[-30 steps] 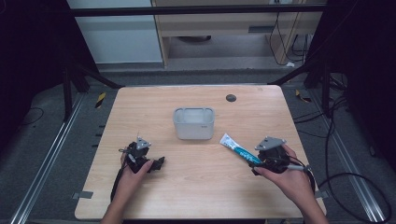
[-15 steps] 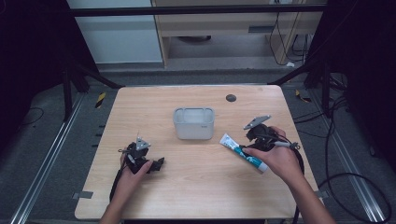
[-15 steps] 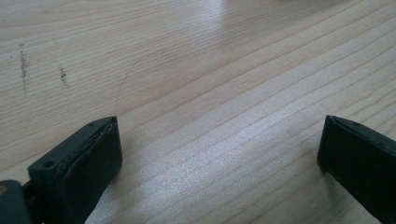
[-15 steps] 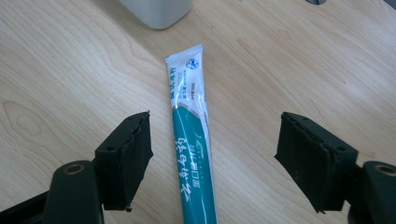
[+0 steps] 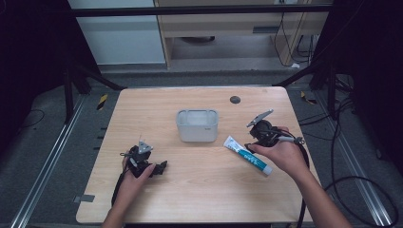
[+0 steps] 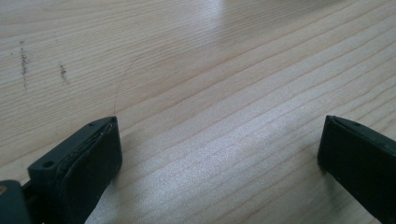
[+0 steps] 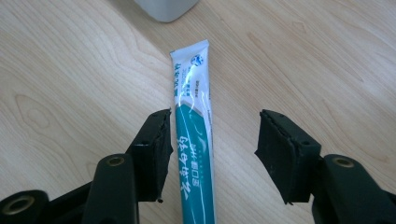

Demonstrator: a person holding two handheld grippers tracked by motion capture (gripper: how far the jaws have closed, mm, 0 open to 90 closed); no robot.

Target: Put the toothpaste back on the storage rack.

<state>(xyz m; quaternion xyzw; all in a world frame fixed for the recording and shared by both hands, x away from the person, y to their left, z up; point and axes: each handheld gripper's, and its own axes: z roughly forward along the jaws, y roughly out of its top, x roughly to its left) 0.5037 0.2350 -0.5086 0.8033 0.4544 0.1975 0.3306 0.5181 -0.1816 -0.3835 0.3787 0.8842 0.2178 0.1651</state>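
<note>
Right hand-held gripper (image 7: 210, 154): positioned over the toothpaste tube, jaws just closing in, one on each side of it; left pad just beside the tube, right pad clear of it, no grip.
Left hand-held gripper (image 6: 219, 154): jaws spread wide, nothing between them, low over bare wood.
Toothpaste tube (image 7: 194, 140): white and teal, flat on the tabletop (image 5: 199, 199), crimped end near the container.
Container (image 5: 197, 125): grey plastic tub, rectangular, mid-tabletop, apart from both hand-held grippers.
</note>
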